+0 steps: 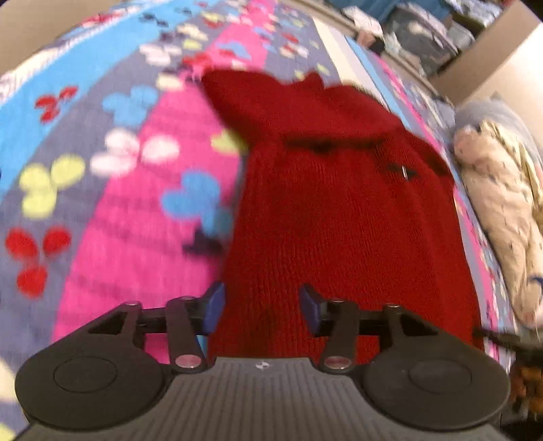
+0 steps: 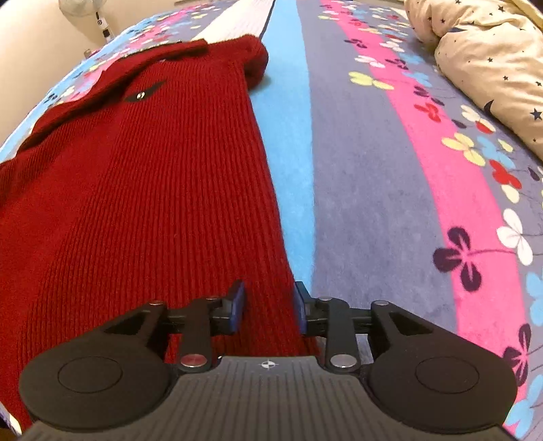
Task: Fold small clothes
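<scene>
Red knit garment (image 2: 152,190) flat on patterned bedspread (image 2: 373,169). Left gripper (image 1: 259,308) spread, apparently clear of fabric; view blurred. Right gripper (image 2: 268,307) parted, straddling garment edge.

One red knitted garment (image 2: 152,190) lies on one bedspread (image 2: 356,190) printed with stripes and clover shapes. On the garment, one small shiny button (image 2: 139,96) shows, and two dark slits: one around that button, one further up near the collar. One cream quilt (image 2: 488,64) with dark stars is bunched at the bed's edge. One white fan (image 2: 81,8) stands at the top left corner of the right wrist view. Two grippers appear, one per view: the left gripper (image 1: 261,307) and the right gripper (image 2: 269,305), each with two blue-padded fingers (image 2: 237,302). The stacked items in the background of the left view are too blurred to count.
</scene>
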Tool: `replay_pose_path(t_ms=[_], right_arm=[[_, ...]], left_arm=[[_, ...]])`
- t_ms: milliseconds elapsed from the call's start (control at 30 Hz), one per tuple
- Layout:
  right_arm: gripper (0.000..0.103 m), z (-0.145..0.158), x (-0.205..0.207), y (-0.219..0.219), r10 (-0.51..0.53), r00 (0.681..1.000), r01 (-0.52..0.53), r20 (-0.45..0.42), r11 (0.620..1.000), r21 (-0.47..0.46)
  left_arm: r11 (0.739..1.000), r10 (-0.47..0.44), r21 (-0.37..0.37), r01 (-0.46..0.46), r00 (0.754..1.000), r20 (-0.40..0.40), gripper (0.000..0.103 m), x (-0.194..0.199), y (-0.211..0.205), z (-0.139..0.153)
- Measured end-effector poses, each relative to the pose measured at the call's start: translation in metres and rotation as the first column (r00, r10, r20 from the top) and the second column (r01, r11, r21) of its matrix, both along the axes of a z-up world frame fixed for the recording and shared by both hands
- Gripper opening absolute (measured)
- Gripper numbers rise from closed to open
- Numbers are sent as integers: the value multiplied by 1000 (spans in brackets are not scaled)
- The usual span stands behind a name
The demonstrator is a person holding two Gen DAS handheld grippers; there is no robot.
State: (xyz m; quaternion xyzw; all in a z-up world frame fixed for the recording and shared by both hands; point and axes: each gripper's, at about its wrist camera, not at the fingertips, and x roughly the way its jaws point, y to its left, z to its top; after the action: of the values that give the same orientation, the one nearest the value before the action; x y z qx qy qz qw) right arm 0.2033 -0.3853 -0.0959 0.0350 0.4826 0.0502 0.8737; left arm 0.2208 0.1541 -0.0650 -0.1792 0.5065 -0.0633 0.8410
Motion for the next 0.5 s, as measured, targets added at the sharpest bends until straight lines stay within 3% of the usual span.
replay_pose_path(t_ms=[67, 167, 267, 500], right_arm=[[34, -1, -4, 0, 11, 1000, -11, -4, 1000, -8], [38, -3, -10, -3, 11, 1000, -12, -16, 1000, -15], [43, -5, -15, -8, -4, 999, 4, -36, 1000, -13], [44, -8, -25, -6, -1, 999, 0, -44, 1000, -26]], left_arm=[[998, -45, 34, 46, 998, -44, 66, -20, -8, -7], [992, -108, 57, 114, 990, -93, 67, -44, -19, -20], [978, -174, 102, 180, 983, -63, 71, -65, -37, -20], [961, -242, 130, 245, 970, -36, 69, -83, -68, -24]])
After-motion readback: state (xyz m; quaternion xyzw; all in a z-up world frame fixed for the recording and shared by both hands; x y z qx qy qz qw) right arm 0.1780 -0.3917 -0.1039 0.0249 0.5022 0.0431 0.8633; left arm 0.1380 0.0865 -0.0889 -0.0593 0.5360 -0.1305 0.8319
